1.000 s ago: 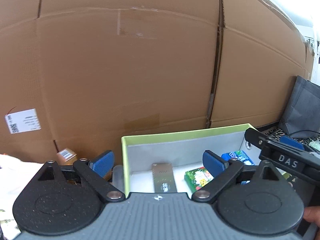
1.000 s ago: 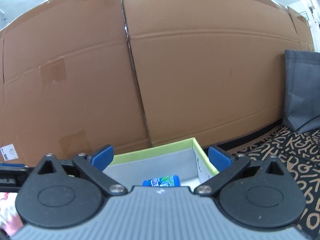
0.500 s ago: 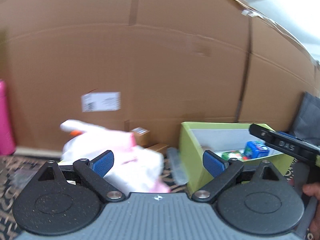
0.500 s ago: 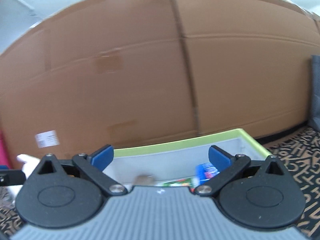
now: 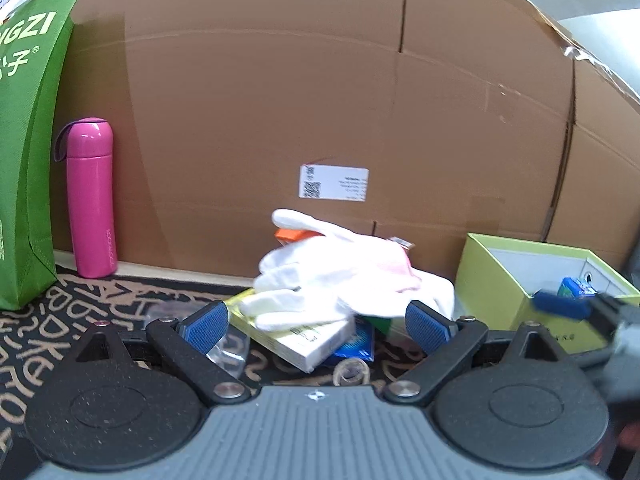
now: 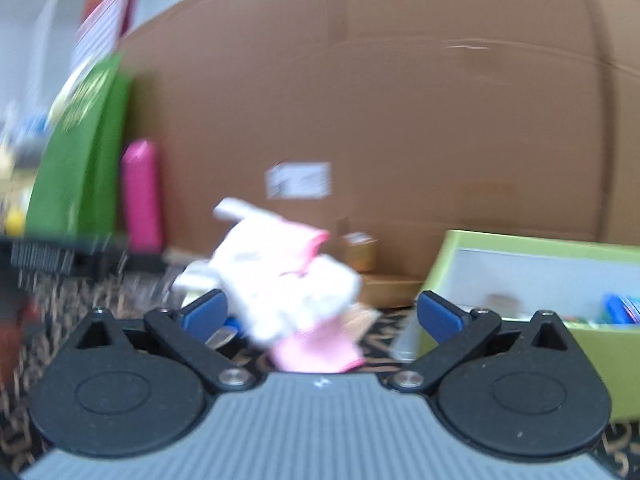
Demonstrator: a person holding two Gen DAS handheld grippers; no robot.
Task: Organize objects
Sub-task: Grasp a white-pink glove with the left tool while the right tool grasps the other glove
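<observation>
Presently listed, taking the lime-green open cardboard box (image 5: pixel 496 280) as landmark: left of it, on the black mat with tan lettering (image 5: pixel 80 300), lies a heap topped by white fabric gloves with pink cuffs (image 5: pixel 340 280), resting on a pale yellow-edged flat packet (image 5: pixel 304 344) with a blue packet (image 5: pixel 358 342) beneath. Inside the box, near its right wall, sits a small blue printed carton (image 5: pixel 576 286). Far left of the box, a glossy pink cylindrical flask (image 5: pixel 90 196) stands upright against the brown corrugated cardboard wall (image 5: pixel 320 100), beside a green fabric bag (image 5: pixel 24 140). Left hand-held gripper (image 5: pixel 318 326): released, jaws spread wide, empty, facing the heap. Right hand-held gripper (image 6: pixel 322 314): likewise spread and empty, view blurred, gloves (image 6: pixel 280 280) between its fingers' line, box (image 6: pixel 520 248) to its right.
</observation>
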